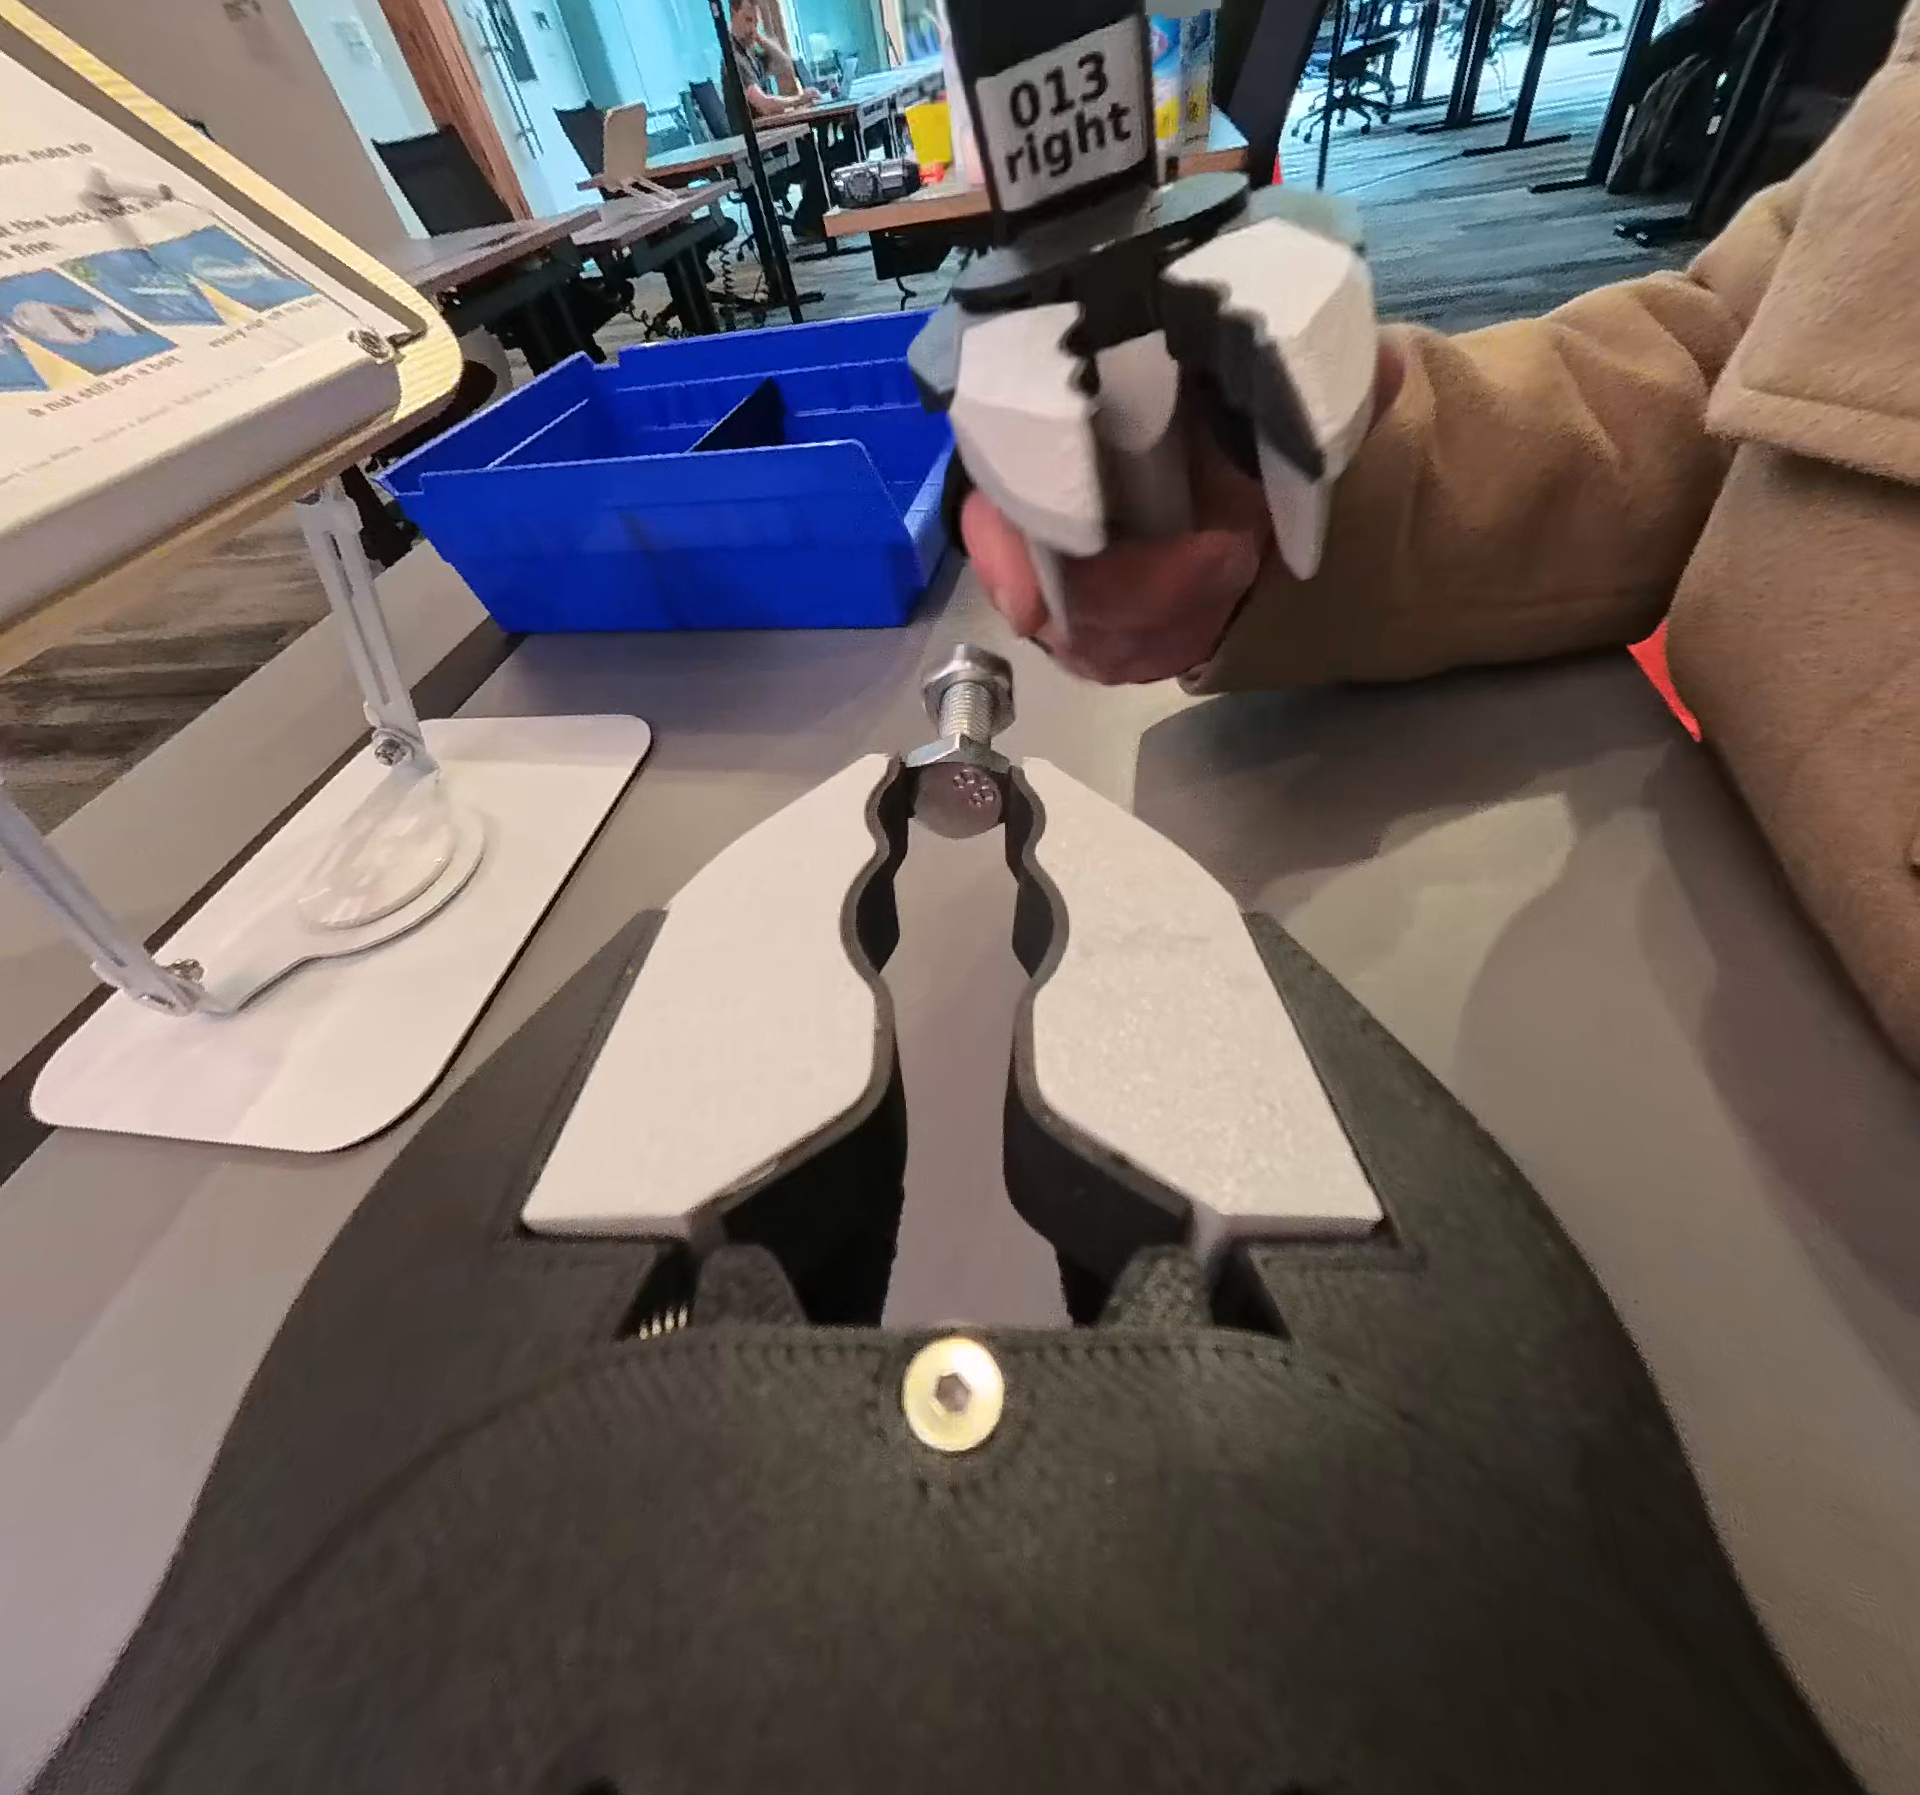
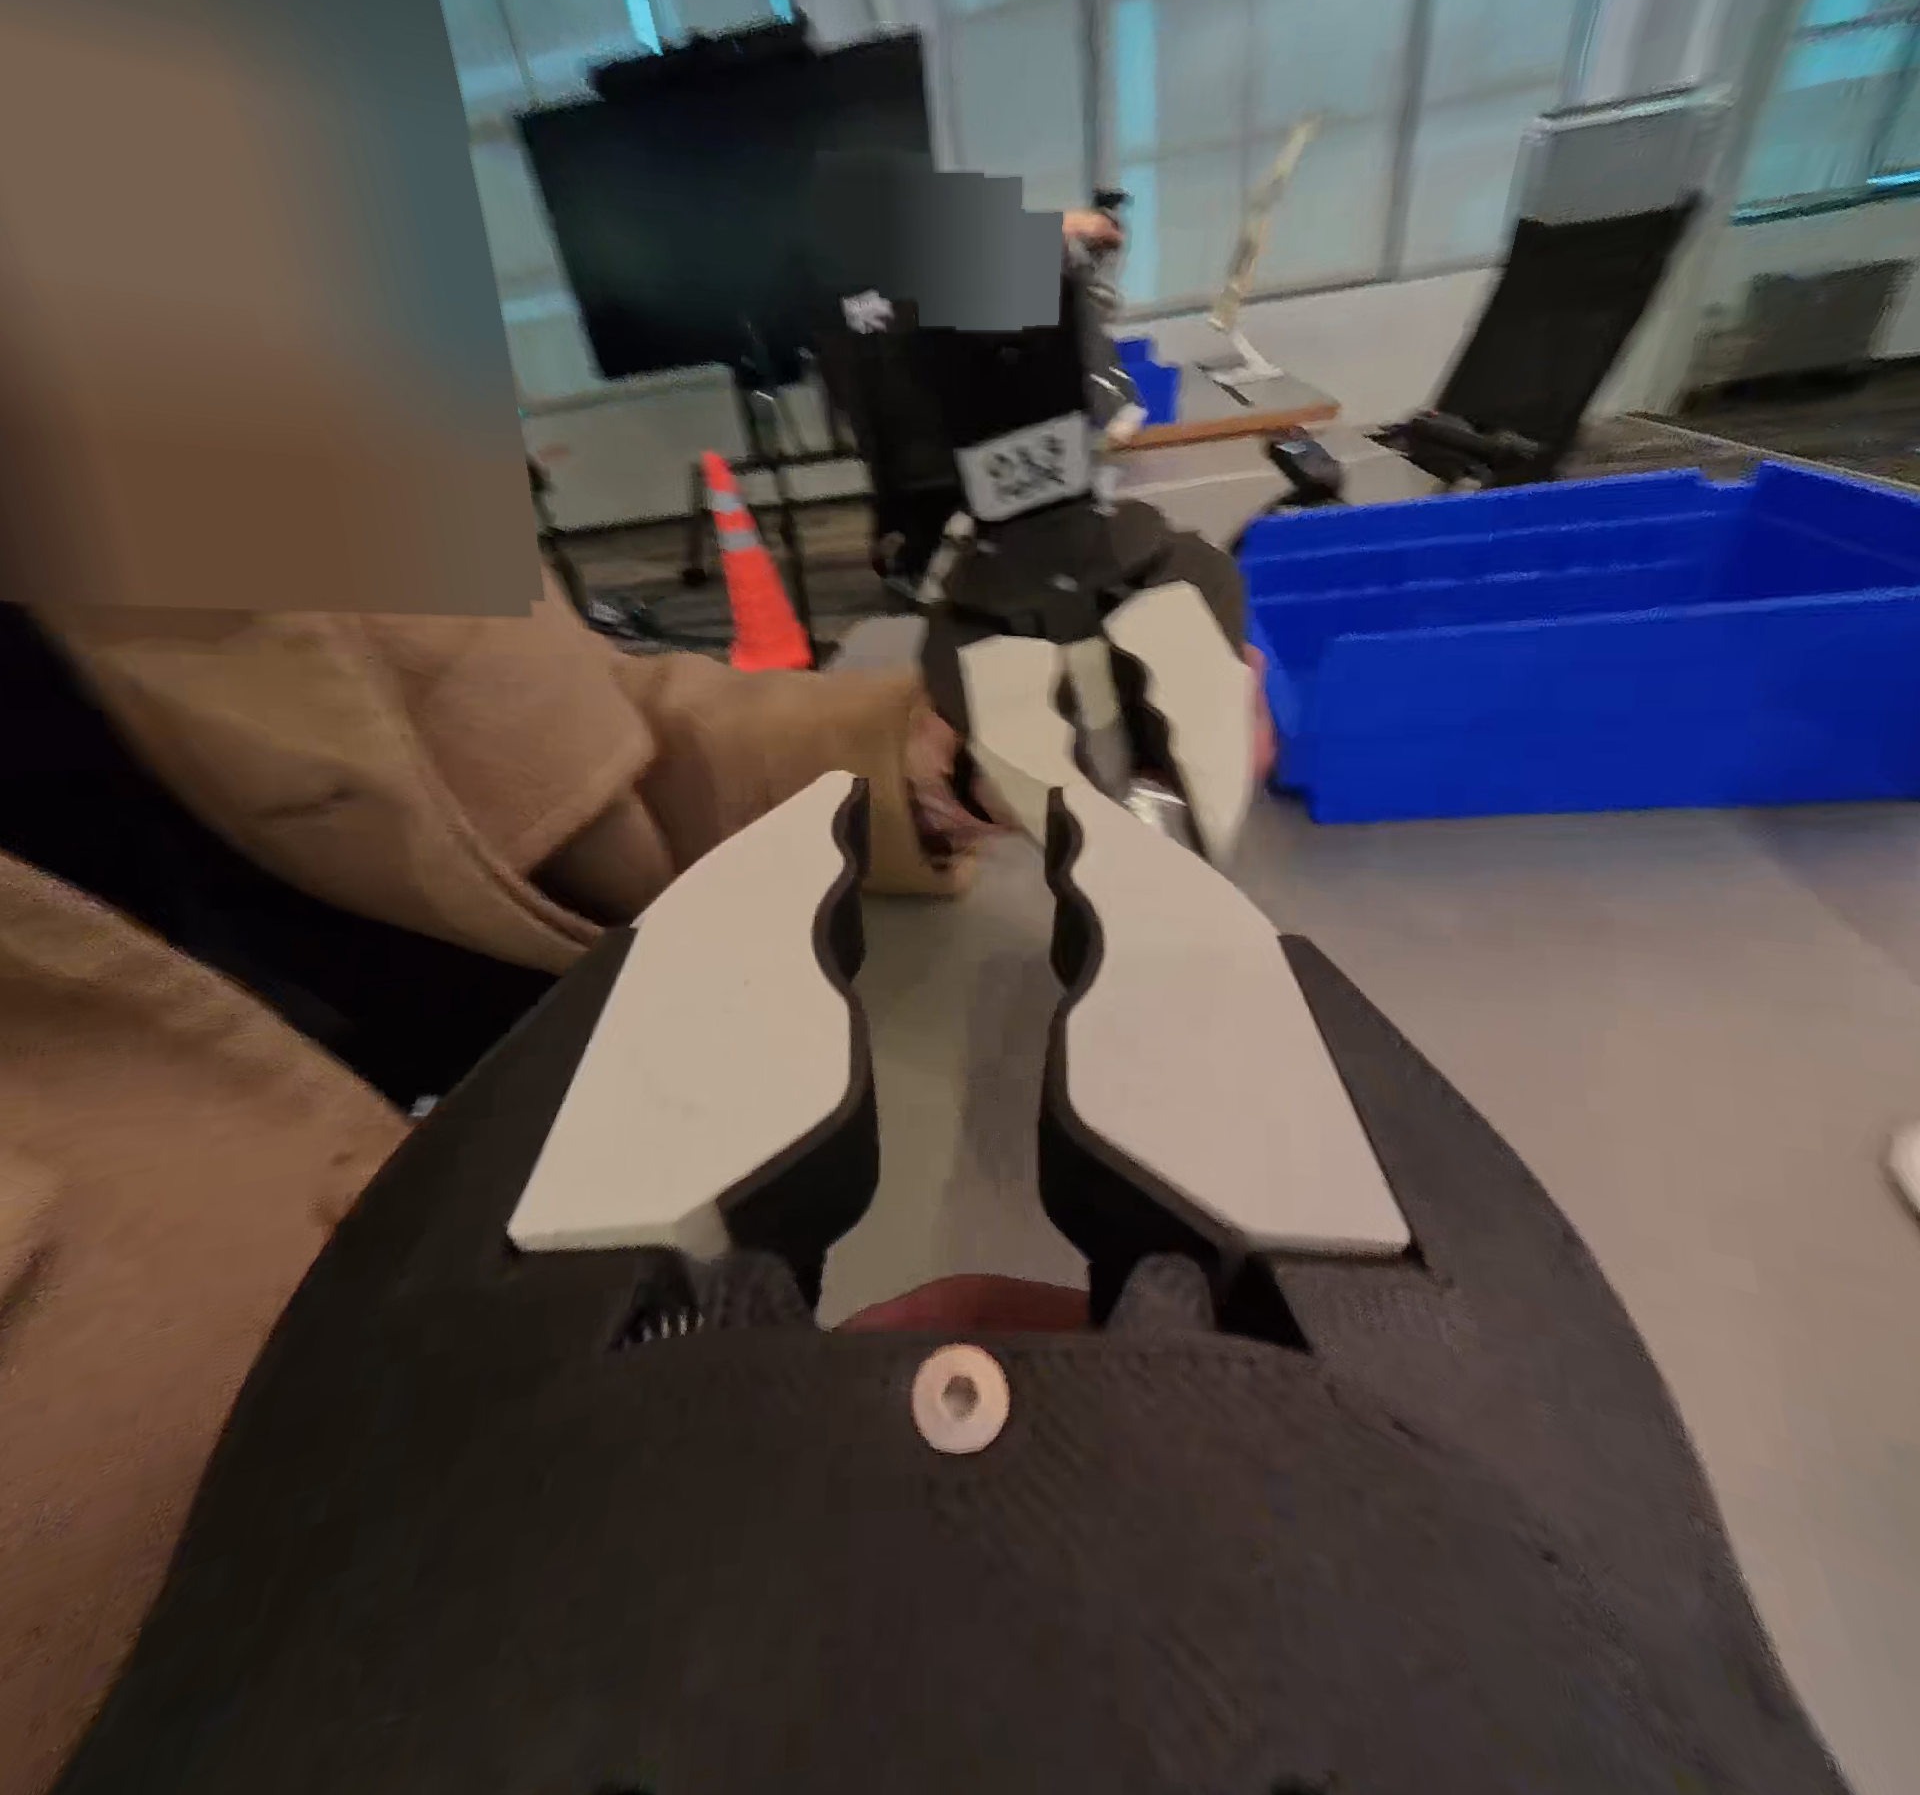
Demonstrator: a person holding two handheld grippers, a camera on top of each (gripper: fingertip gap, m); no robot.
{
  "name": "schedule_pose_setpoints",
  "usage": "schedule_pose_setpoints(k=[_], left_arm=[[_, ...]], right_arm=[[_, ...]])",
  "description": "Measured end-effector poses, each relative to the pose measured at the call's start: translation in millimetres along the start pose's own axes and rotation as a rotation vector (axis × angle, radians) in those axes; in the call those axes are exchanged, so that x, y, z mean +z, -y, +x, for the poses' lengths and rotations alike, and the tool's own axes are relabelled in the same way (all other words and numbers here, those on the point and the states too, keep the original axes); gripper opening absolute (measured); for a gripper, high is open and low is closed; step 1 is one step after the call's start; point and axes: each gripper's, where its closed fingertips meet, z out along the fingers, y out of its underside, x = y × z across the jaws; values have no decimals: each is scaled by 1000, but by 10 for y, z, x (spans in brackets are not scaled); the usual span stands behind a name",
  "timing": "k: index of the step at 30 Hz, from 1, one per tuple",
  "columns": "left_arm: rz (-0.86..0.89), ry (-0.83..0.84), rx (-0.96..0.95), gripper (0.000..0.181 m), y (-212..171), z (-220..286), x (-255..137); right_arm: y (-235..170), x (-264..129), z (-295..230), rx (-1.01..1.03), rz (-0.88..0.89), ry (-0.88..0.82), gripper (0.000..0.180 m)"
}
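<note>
One silvery hex bolt (image 1: 958,766), nut-tipped.

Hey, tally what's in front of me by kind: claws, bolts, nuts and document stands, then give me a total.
claws: 2, the left claw shut on the bolt head, and the right claw open
bolt: 1
nut: 1, on the bolt's thread
document stand: 1
total: 5
</note>
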Motion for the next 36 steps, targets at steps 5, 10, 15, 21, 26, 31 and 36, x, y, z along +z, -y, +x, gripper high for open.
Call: schedule_pose_setpoints(k=[5, 10, 15, 21, 26, 31, 36], left_arm=[[-10, 3, 6, 17, -9, 3, 14], [-22, 13, 0, 17, -38, -16, 18], [-11, 14, -6, 17, -15, -26, 3], [-11, 12, -14, 17, -33, -32, -8], [-9, 12, -5, 17, -17, -19, 2], [-16, 7, -11, 17, -36, -12, 25], [-17, 13, -12, 17, -39, -22, 18]], right_arm=[[-152, -37, 280, 73, -50, -122, 50], [-76, -2, 4, 35, -19, 21, 28], [-101, -101, 315, 53, -29, -150, 49], [-167, 9, 194, 27, -62, -110, 42], [-69, -86, 265, 20, -15, -148, 47], [-225, 21, 257, 25, -80, -144, 54], [-71, 2, 81, -6, 4, -53, 32]])
